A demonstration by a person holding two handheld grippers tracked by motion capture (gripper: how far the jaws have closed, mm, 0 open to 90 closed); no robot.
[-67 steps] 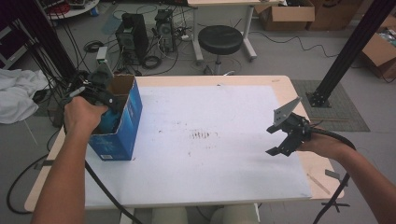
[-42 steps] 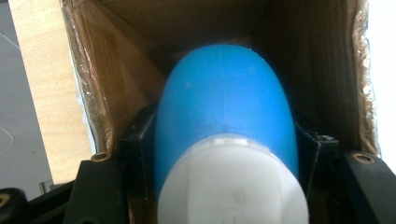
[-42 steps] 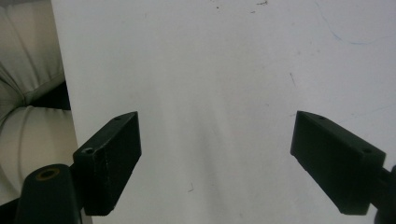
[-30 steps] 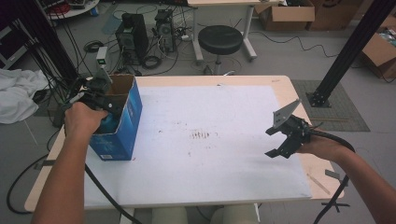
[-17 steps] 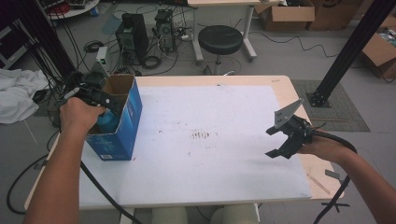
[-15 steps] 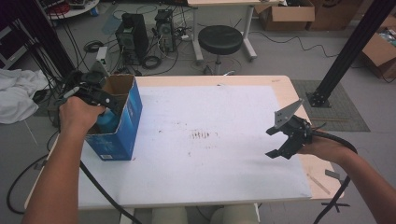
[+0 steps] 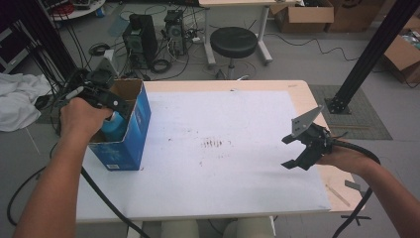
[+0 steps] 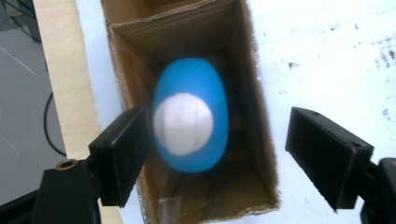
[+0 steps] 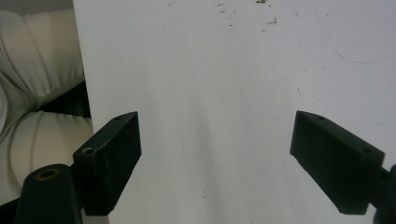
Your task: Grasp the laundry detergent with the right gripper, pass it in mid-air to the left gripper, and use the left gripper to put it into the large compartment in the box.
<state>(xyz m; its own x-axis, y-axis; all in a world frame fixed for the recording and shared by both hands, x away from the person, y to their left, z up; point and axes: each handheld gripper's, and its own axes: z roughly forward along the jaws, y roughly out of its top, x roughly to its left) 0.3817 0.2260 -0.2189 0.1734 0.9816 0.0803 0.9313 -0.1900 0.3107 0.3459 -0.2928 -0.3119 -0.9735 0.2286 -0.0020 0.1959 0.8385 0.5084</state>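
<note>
A blue cardboard box (image 7: 126, 141) stands open-topped at the table's left edge. Inside it is a blue bottle (image 7: 114, 127) with a white cap, which looks blurred in the left gripper view. My left gripper (image 7: 115, 105) hovers over the box's mouth and is open. In the left gripper view the bottle (image 8: 191, 116) lies below and between the jaws of that gripper (image 8: 217, 149), nearer the left one, inside the brown box walls (image 8: 254, 93). My right gripper (image 7: 288, 152) stands open above the white sheet (image 9: 210, 70) at the right. In its own view the right gripper (image 9: 215, 154) holds nothing.
The white sheet (image 7: 223, 148) covers most of the wooden table (image 7: 302, 94) and has small dark marks at its middle. A black stool (image 7: 233, 42), computer towers (image 7: 141, 32) and cables lie beyond the far edge. A black post (image 7: 366, 54) rises at the right.
My left hand has shifted a little to the left and toward me over the box. The right gripper has hardly moved.
</note>
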